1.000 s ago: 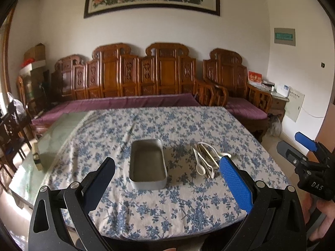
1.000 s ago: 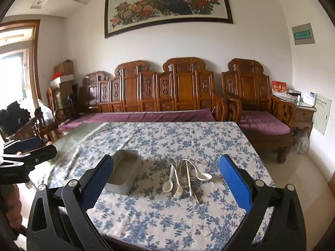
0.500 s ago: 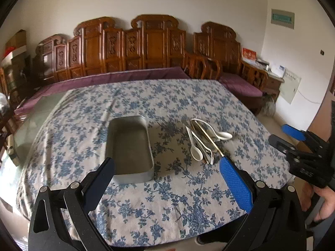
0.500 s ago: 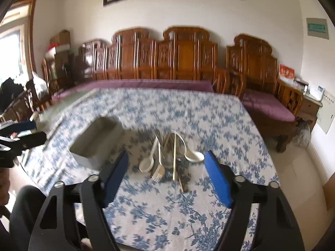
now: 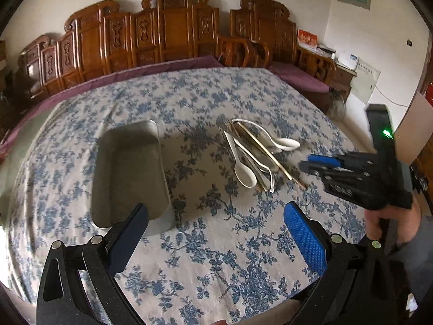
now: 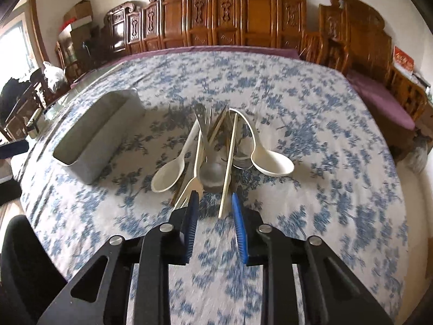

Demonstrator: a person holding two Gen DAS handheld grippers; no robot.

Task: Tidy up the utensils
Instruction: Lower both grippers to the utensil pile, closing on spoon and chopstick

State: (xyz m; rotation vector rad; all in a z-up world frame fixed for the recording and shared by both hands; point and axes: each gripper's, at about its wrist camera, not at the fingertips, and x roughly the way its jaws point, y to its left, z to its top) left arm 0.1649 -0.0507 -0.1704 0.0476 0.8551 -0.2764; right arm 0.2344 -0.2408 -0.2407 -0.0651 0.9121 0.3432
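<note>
The right hand-held gripper (image 6: 213,199), narrowly spread, is held over the utensils (image 6: 216,146), laid lengthwise toward the bench's (image 6: 324,189) far edge; the left hand-held gripper (image 5: 215,218) is spread wide.

No legible text anywhere, white marking on right gripper (image 5: 319,163) (blurred), unreadable

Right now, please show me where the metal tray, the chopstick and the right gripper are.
metal tray (image 5: 127,173), left wrist view, inner floor.
chopstick (image 6: 228,162), right wrist view, mid shaft.
right gripper (image 6: 213,203), right wrist view, between fingertips.

White spoons (image 6: 169,172), fork, chopsticks (image 6: 228,162) piled beside empty grey tray (image 5: 130,173).
</note>
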